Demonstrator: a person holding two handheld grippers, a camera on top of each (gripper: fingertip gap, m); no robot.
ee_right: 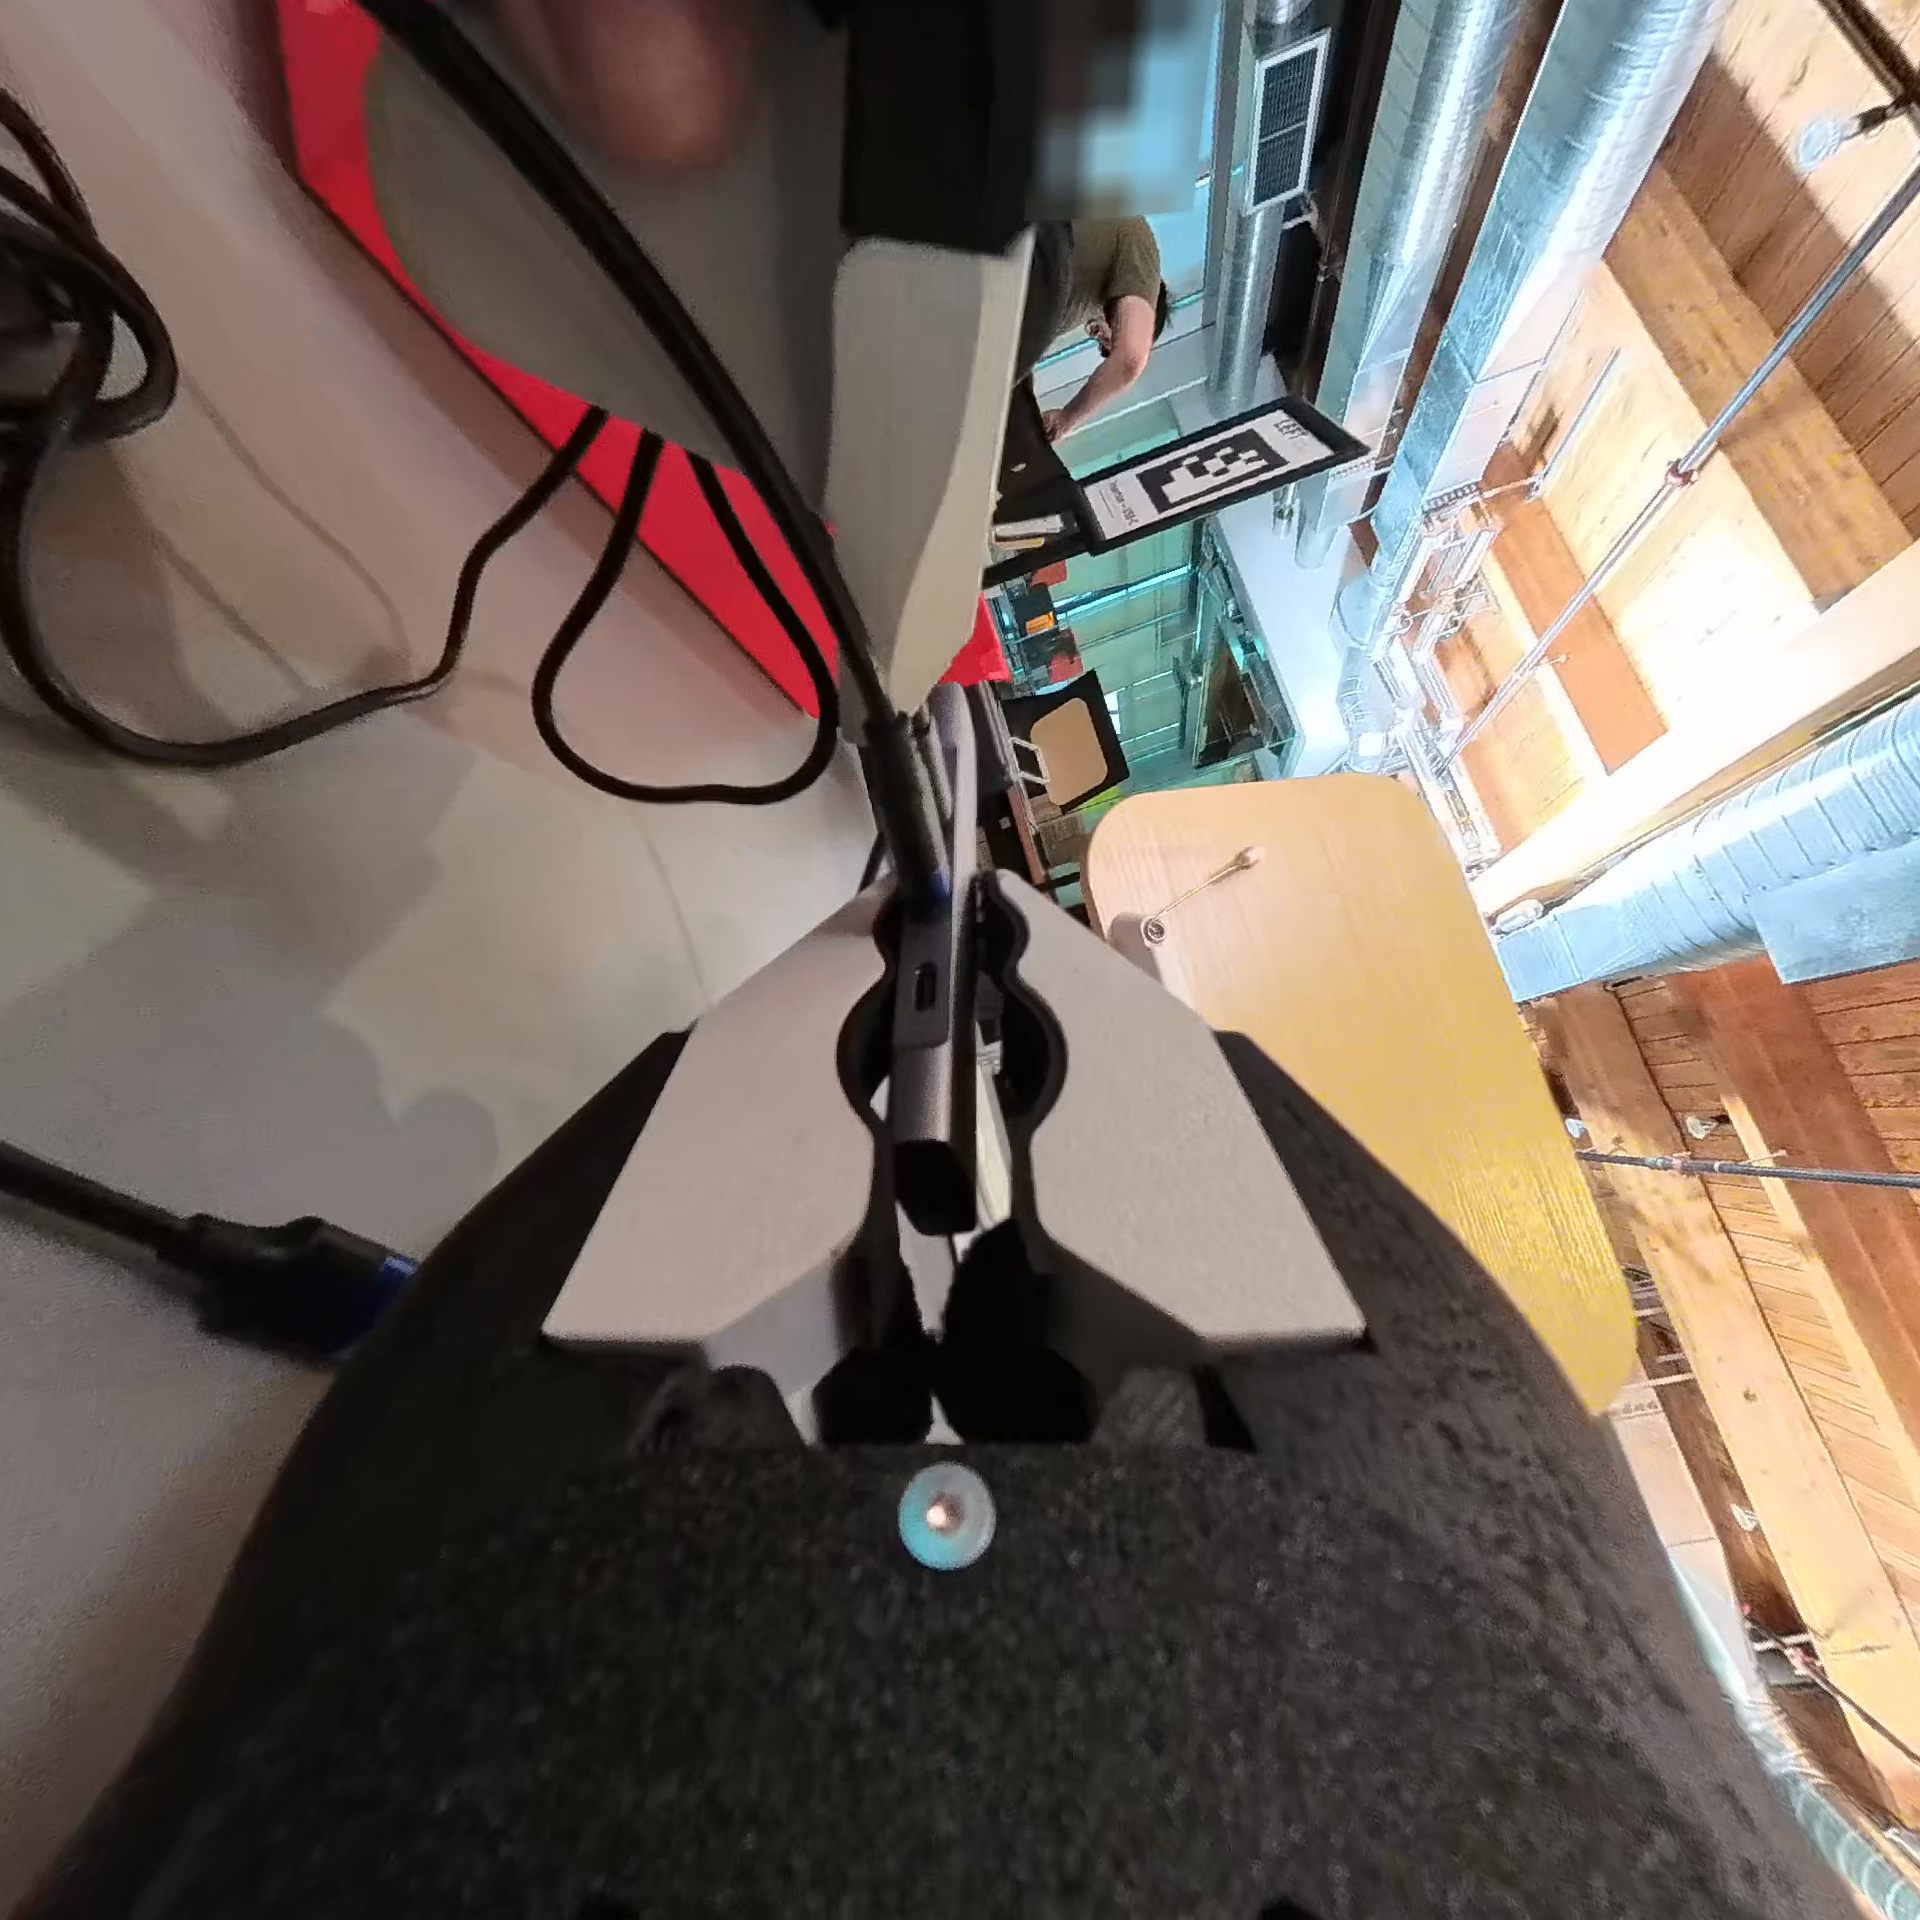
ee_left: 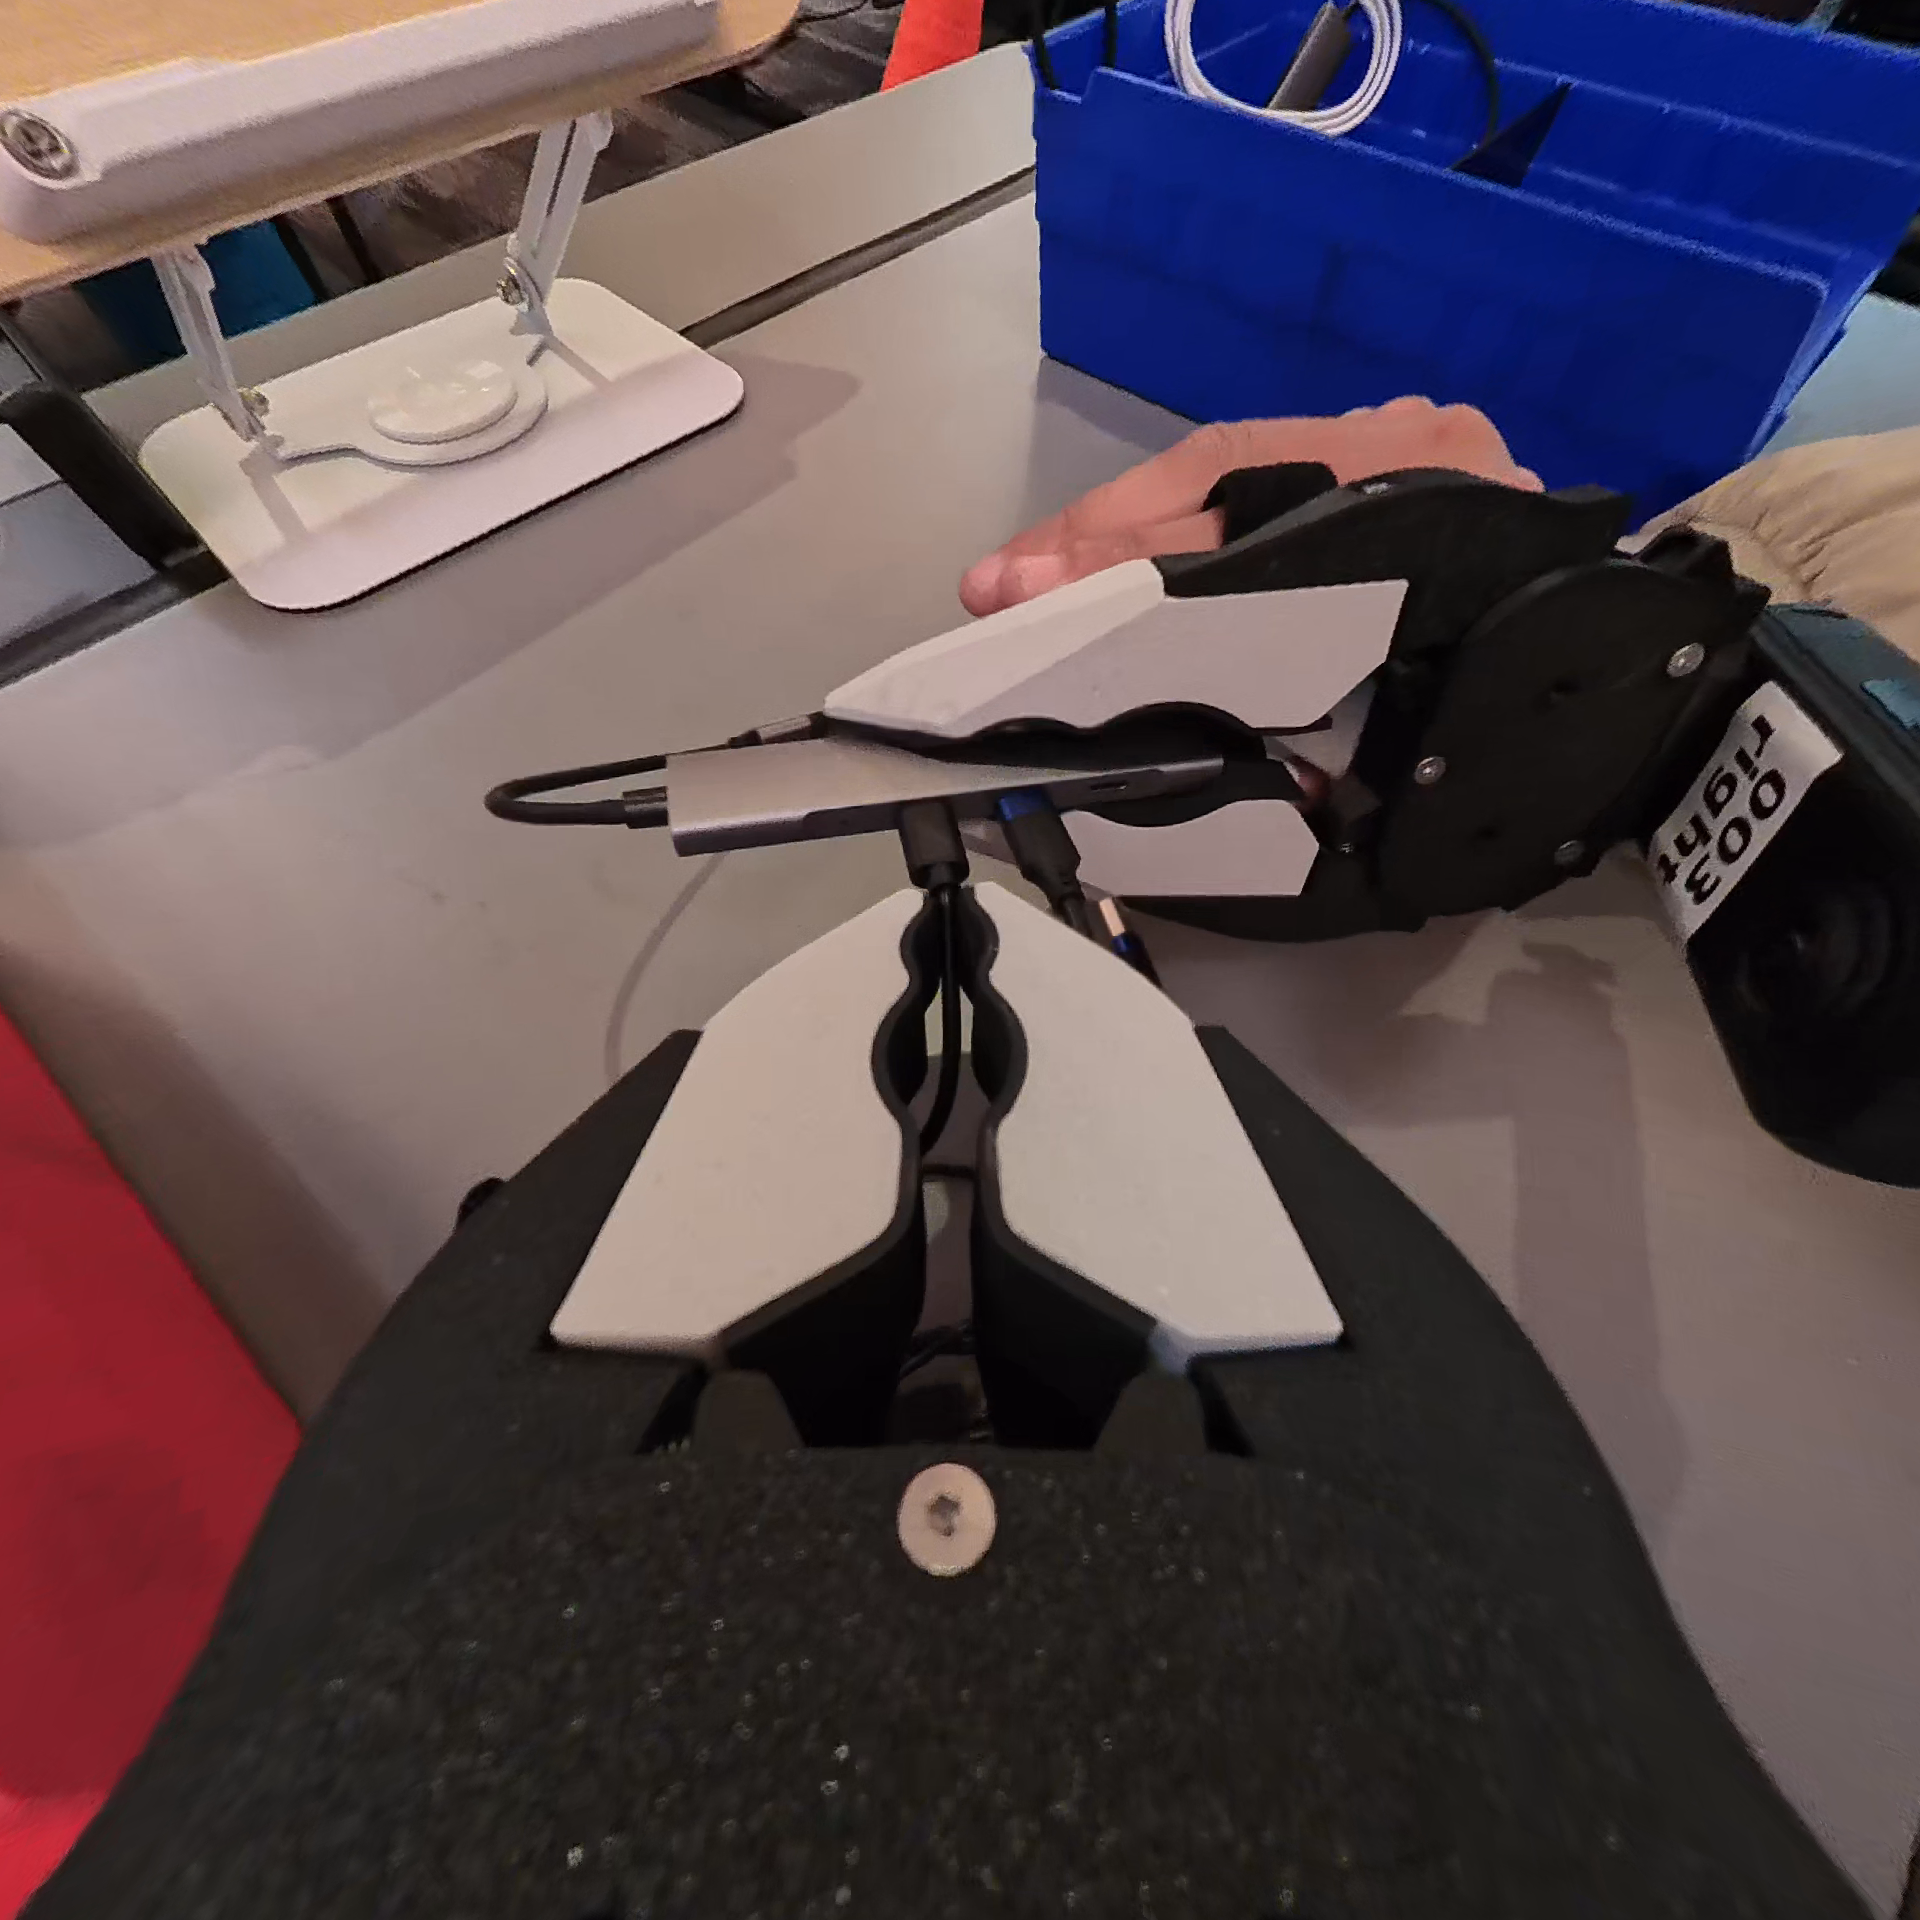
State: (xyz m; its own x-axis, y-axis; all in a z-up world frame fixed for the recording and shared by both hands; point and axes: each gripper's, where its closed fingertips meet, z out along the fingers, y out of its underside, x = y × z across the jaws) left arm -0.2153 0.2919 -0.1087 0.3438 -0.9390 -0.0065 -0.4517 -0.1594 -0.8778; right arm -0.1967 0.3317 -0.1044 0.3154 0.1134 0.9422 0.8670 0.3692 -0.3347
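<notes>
Grey table (ee_left: pixel 727 644) below both grippers. Blue bin (ee_left: pixel 1403 270) beyond the right gripper, holding a coiled white cable (ee_left: pixel 1247 73). White folding stand (ee_left: pixel 447 416) far ahead and left of the left gripper, base flat on the table, top carrying a wooden board (ee_left: pixel 312 156). Red sheet (ee_left: pixel 94 1299) at the left gripper's near left.

Right gripper (ee_left: pixel 862 774) reaching in from the right, turned on its side, a hand (ee_left: pixel 1195 499) behind its upper finger; narrow, clamped on a flat grey hub (ee_left: pixel 935 795) and holding it clear of the table, roughly level. Same hub (ee_right: pixel 925 1018) seen edge-on between the fingers in the right wrist view, a port on its narrow face.

Left gripper (ee_left: pixel 951 914) just beneath the hub's near edge, nearly closed, fingers pinching a thin black cable (ee_left: pixel 945 997) right below its black plug (ee_left: pixel 930 836), the plug seated in the hub. Second black plug (ee_left: pixel 1044 842) with a blue insert just right of the first. Short black pigtail (ee_left: pixel 561 795) looping off the hub's left end.

Loose black cords (ee_right: pixel 582 665) on the table to the right gripper's left.
</notes>
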